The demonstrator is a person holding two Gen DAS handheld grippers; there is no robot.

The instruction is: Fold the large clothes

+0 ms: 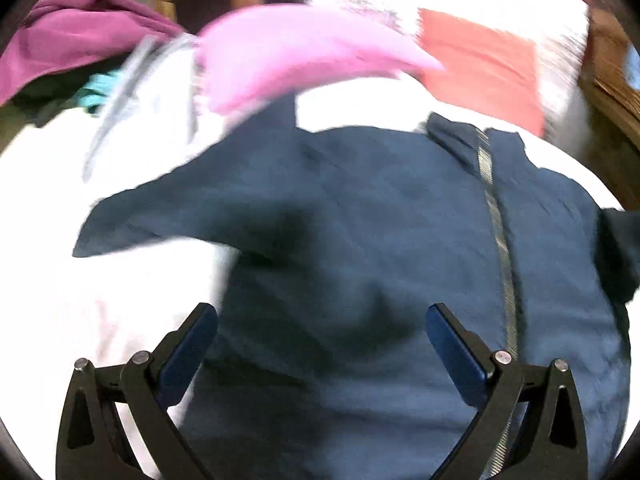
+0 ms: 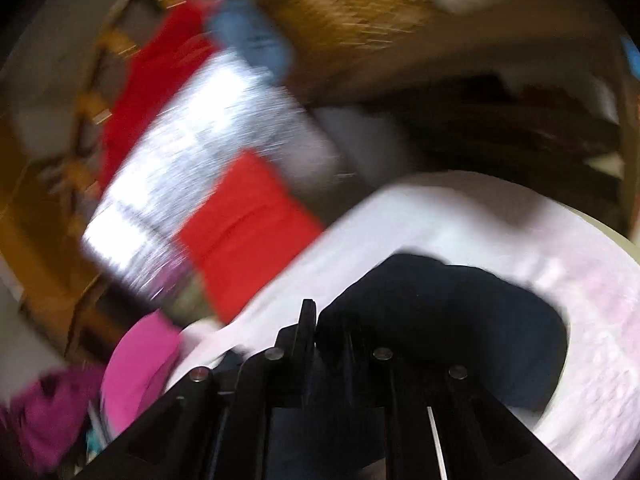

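The navy zip jacket lies spread on the white bed. The right tongs are clamped on its dark cloth; the left tongs hover wide above it. Step: folding one side. Next, carry the gripped edge across and lay it flat.

A home, likely a bedroom: clothes lie heaped on a white bed, with a pink garment, a woven basket and wooden furniture beside it.

One navy jacket, one pink garment, one magenta garment, one red cloth, one wicker basket, two claws.
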